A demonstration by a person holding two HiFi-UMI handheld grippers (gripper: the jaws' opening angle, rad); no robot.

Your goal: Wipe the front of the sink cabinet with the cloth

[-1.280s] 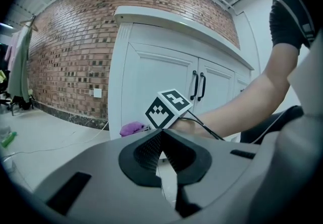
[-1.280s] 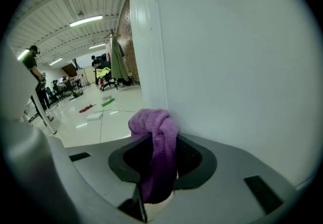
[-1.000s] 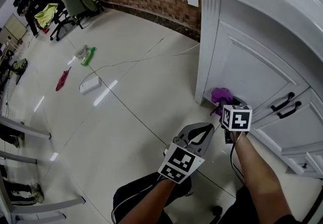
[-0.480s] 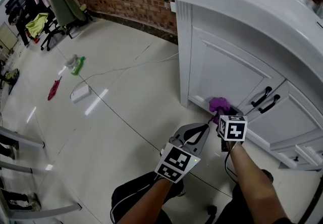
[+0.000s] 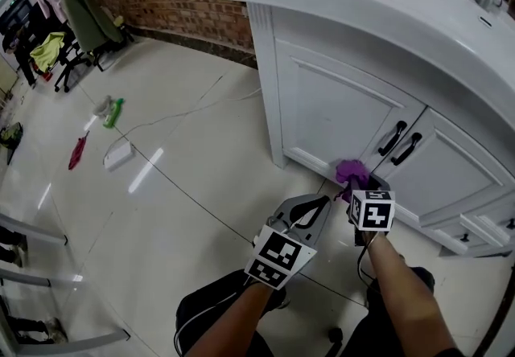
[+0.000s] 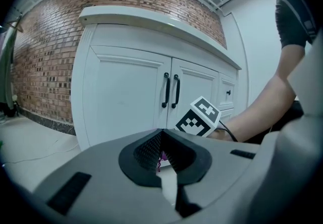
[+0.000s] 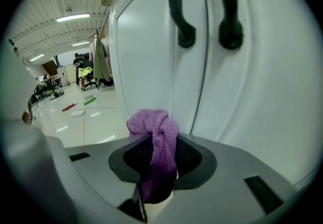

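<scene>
Purple cloth low on cabinet front, held in right tongs.

Head view: white sink cabinet [image 5: 322, 106] with panelled doors [image 5: 326, 118], both closed, under a smooth white counter [image 5: 338, 6]. The floor [image 5: 185, 203] is glossy tile. The purple cloth [image 5: 349, 170] is bunched at the foot of the doors, below the black bar handles [image 5: 392, 138]. The right tongs [image 5: 354, 185] are on it, and the left tongs [image 5: 327, 202] are just beside them, off the cabinet. Left gripper view: jaws closed tip to tip, nothing gripped; doors and handles ahead. Right gripper view: jaws clamped on the cloth, a knobbly knit twist rising between ribbed pads close to the door. Contact cannot be told.
</scene>
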